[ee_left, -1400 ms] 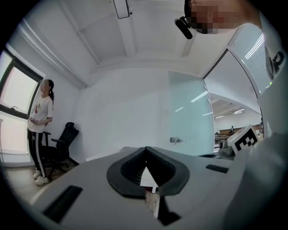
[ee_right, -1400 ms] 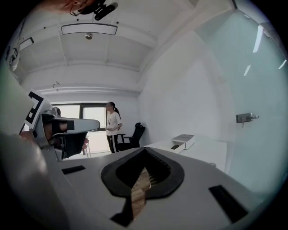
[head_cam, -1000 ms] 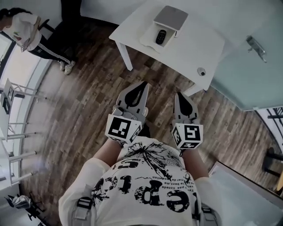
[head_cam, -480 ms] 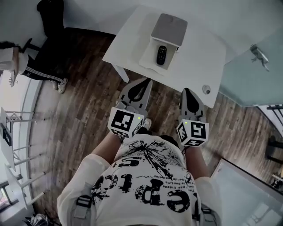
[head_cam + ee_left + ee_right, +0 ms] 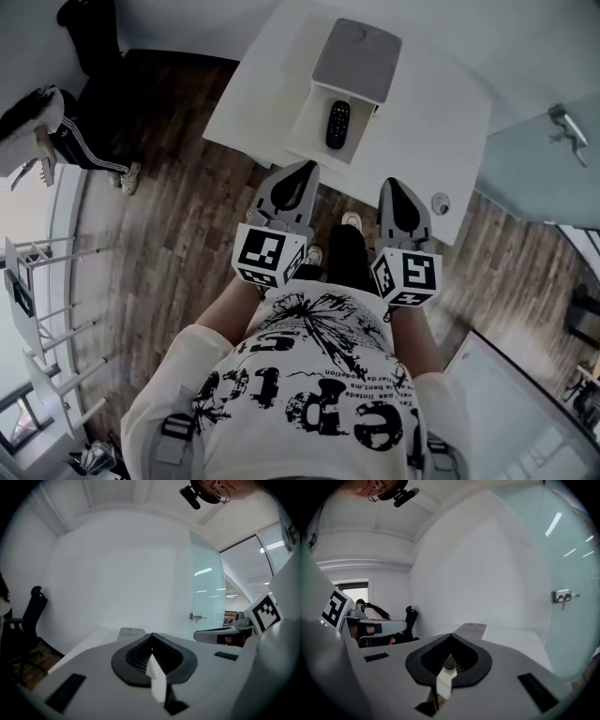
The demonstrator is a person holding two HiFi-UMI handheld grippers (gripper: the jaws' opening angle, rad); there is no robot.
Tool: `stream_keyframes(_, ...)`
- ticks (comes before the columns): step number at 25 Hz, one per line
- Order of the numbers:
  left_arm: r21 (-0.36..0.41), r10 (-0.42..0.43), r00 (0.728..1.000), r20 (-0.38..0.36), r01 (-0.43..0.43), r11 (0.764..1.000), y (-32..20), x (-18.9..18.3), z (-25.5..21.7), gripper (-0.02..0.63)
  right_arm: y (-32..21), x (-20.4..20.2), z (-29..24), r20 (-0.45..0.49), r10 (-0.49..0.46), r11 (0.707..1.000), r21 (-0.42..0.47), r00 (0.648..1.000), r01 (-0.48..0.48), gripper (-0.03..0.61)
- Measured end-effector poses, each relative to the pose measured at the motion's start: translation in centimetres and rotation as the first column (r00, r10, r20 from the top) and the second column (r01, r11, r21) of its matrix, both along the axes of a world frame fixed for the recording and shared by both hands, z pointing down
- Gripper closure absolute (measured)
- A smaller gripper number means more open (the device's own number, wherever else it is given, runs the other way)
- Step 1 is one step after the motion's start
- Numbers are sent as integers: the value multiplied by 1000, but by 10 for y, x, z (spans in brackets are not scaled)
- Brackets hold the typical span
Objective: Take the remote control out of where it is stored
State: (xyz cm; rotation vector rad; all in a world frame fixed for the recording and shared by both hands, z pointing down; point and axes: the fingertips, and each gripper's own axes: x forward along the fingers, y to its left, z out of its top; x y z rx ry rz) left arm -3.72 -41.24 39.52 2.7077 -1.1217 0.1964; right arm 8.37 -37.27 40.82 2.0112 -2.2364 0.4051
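A black remote control (image 5: 337,125) lies in an open white box (image 5: 309,145) on the white table (image 5: 441,103), with the box's grey lid (image 5: 356,61) standing up behind it. My left gripper (image 5: 307,167) and right gripper (image 5: 392,184) hang side by side in front of the table's near edge, short of the box. Both are shut with nothing between their jaws. In the right gripper view the remote (image 5: 449,661) shows small through the gap of the shut jaws, and the grey lid (image 5: 471,629) rises beyond them. The left gripper view shows the lid (image 5: 131,631) over the jaw tips.
A small round object (image 5: 440,201) sits near the table's right front corner. A glass door with a metal handle (image 5: 570,120) is to the right. Another person (image 5: 66,131) stands at far left by a black chair (image 5: 28,616). Wood floor lies around the table.
The table and box have come nearer and more central in the head view as the person stepped forward. Both grippers kept their places, still shut.
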Motion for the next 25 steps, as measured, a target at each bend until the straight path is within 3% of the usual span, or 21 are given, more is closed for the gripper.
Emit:
stream_keyframes(9, -62, -129, 991, 47, 131, 989, -67, 53, 30, 604, -85, 45, 24, 3, -155, 986, -56, 988, 155, 584)
stream_keyframes(14, -138, -222, 959, 176, 247, 959, -100, 63, 66, 604, -122, 57, 43, 36, -249, 964, -85, 968, 251, 584)
stream_keyframes(19, -176, -274, 942, 195, 309, 935, -108, 74, 86, 606, -141, 63, 61, 44, -339, 931, -125, 940, 342, 584)
stream_keyframes(22, -200, -264, 938, 222, 309, 930, -114, 81, 98, 604, -151, 66, 71, 57, -354, 922, -144, 933, 359, 584)
stream_keyframes(25, -236, -282, 918, 280, 351, 906, -120, 79, 114, 604, -154, 69, 80, 70, -354, 917, -167, 932, 361, 584)
